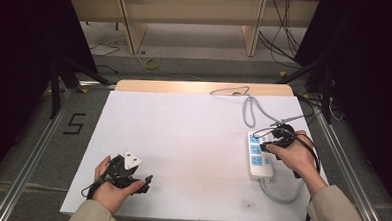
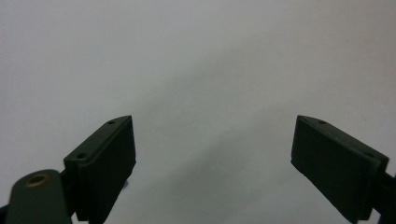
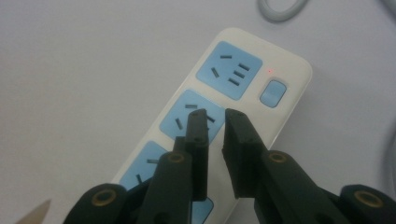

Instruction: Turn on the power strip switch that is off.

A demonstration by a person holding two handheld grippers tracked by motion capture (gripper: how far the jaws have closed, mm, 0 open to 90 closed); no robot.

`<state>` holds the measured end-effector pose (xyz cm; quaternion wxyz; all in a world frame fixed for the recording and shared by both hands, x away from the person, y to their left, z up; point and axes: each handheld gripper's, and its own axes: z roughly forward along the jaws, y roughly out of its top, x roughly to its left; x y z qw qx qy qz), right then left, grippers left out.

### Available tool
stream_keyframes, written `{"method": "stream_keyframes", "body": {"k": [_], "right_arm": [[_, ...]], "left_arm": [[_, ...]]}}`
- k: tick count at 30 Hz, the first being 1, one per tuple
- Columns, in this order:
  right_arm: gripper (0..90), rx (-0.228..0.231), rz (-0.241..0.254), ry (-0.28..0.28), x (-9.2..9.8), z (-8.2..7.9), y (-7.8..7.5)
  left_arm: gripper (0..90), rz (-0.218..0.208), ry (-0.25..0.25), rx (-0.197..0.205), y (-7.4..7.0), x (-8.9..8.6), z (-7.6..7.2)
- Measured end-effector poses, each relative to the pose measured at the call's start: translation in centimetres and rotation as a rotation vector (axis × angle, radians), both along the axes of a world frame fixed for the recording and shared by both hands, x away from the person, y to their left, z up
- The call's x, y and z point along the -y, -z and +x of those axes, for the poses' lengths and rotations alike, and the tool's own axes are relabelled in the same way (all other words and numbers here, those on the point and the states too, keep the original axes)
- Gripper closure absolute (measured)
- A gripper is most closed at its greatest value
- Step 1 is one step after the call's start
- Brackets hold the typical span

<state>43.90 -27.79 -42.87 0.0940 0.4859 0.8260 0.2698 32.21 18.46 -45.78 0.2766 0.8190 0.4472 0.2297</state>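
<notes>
From above, the white power strip (image 1: 260, 156) lies near the right edge of the white table (image 1: 182, 140), its long side running away from the person, with its grey cable (image 1: 251, 110) looping off toward the far edge and another loop curling out at the near end. The right gripper (image 1: 278, 139) hovers over the strip's far half, held in the person's right hand (image 1: 294, 155); at this distance the jaw gap cannot be read. The right gripper view settles it: the right gripper (image 3: 215, 114) has its two black jaws only a narrow slit apart, with nothing between them, their tips over the middle blue socket (image 3: 192, 116) of the strip (image 3: 289, 107). That close view also shows a small red indicator light (image 3: 270, 71) lit beside the blue switch button (image 3: 273, 92). The left gripper (image 1: 131, 175) rests low at the near left of the table in the left hand (image 1: 113, 189), well apart from the strip. The left gripper view shows the left gripper (image 2: 212, 140) with jaws spread wide over bare white tabletop, holding nothing.
</notes>
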Motion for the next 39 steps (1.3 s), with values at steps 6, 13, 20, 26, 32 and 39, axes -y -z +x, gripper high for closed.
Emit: {"method": "stream_keyframes", "body": {"k": [6, 13, 20, 26, 32, 39], "right_arm": [[77.3, 0.027, 0.025, -0.012, 0.0, -0.4, -0.4], [74.0, 0.06, 0.04, -0.03, -0.1, -0.8, -0.6], [71.4, 0.072, 0.053, -0.049, -0.3, -1.2, -0.9], [68.7, 0.09, 0.06, -0.061, -0.5, -1.6, -1.0], [66.6, 0.11, 0.072, -0.073, -0.6, -2.0, -1.3], [63.1, 0.133, 0.087, -0.085, -0.6, -2.5, -1.6]], "left_arm": [[13.2, 0.001, 0.002, -0.001, 0.0, 0.0, 0.0], [13.2, 0.003, 0.001, 0.0, 0.0, 0.0, 0.0], [13.2, 0.002, 0.001, -0.001, 0.0, 0.0, -0.1], [13.3, 0.003, 0.0, 0.0, 0.0, 0.0, -0.1], [13.3, 0.003, 0.0, 0.0, 0.0, 0.0, -0.1], [13.3, 0.003, 0.0, 0.0, -0.1, 0.0, -0.1]]}}
